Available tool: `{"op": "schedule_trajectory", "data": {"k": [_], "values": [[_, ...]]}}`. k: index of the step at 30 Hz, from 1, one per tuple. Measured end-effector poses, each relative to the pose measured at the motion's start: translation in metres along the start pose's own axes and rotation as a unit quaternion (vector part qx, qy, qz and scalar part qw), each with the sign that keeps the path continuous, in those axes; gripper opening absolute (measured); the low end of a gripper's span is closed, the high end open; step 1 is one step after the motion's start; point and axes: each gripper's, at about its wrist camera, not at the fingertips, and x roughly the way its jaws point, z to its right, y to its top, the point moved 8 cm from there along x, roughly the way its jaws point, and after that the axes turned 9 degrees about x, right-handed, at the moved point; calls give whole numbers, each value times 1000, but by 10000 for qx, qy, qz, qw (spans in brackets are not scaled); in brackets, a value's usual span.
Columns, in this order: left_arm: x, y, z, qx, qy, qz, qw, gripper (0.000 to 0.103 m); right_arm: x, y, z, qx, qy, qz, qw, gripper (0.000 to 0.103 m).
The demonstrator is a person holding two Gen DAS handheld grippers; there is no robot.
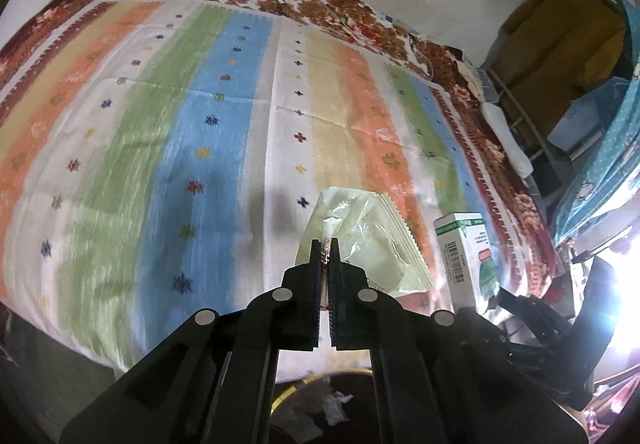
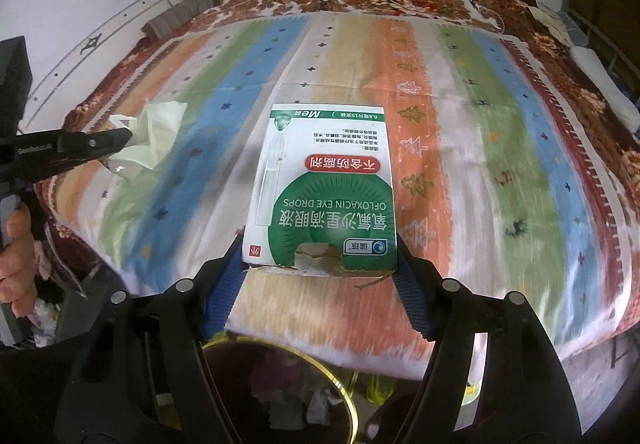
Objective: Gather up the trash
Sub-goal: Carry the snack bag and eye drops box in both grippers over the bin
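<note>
Both grippers loaded, above the bed edge.

Left gripper clenched on a pale green wrapper, pinched at its near corner. Right gripper jaws wide, clamping the eye-drops box by its sides; box flap end torn. Both held over the striped bed. Bin with crumpled paper sits below, between the gripper arms.
</note>
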Motion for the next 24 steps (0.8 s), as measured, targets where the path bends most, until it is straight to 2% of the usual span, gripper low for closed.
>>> {"op": "schedule_trajectory", "data": {"k": [11,24], "values": [[-30,-41,42,45,-343,-22,9994,2,-45,-38,-14,-155,79,118,9998,65],[-45,-90,57,-63,-558,-96,9984,2,-67,-90,-9,-102,97,-7,9999,65]]}}
